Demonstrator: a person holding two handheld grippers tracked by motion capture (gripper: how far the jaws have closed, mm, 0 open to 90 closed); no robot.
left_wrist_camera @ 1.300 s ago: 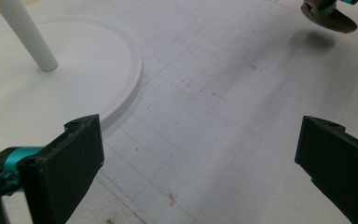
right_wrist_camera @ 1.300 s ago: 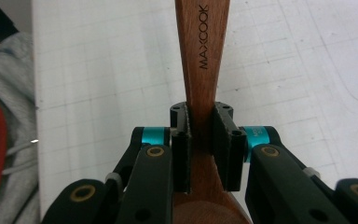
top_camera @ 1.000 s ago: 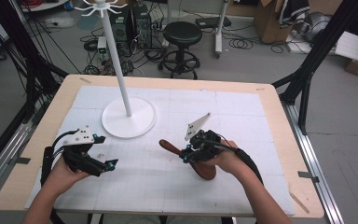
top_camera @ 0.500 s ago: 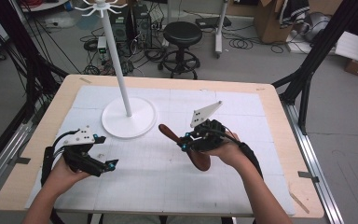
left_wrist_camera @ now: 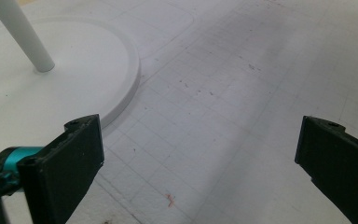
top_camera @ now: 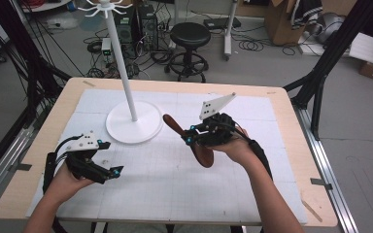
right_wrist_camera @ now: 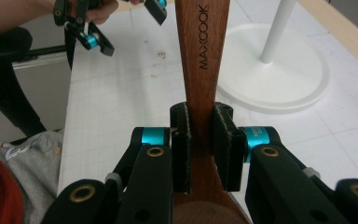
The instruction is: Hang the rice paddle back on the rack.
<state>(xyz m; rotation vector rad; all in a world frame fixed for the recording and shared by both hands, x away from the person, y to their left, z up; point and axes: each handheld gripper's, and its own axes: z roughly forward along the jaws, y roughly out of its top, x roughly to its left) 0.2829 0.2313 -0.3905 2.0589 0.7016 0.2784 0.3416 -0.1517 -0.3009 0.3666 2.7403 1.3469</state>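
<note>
A: Item one, right gripper [top_camera: 190, 140] — condition?
B: Clenched on the wooden spoon [top_camera: 194, 141]; in the right gripper view the two pads [right_wrist_camera: 181, 140] press the handle's flat sides, just above where the bowl widens

A: Spoon, location?
B: Held off the mat, tilted, handle tip toward the white stand [top_camera: 132, 127], bowl toward the person. Handle is stamped MAXCOOK

A: Item two, left gripper [top_camera: 116, 171]?
B: Released; jaws stand wide apart with bare mat between them. It sits low over the white gridded mat [top_camera: 175, 194], near the stand's round base, well apart from the spoon

A: Surroundings?
B: Stand's pole rises from the disc base; the mat covers a wooden table [top_camera: 291, 116]; a black stool [top_camera: 189, 36] stands beyond on the floor
</note>
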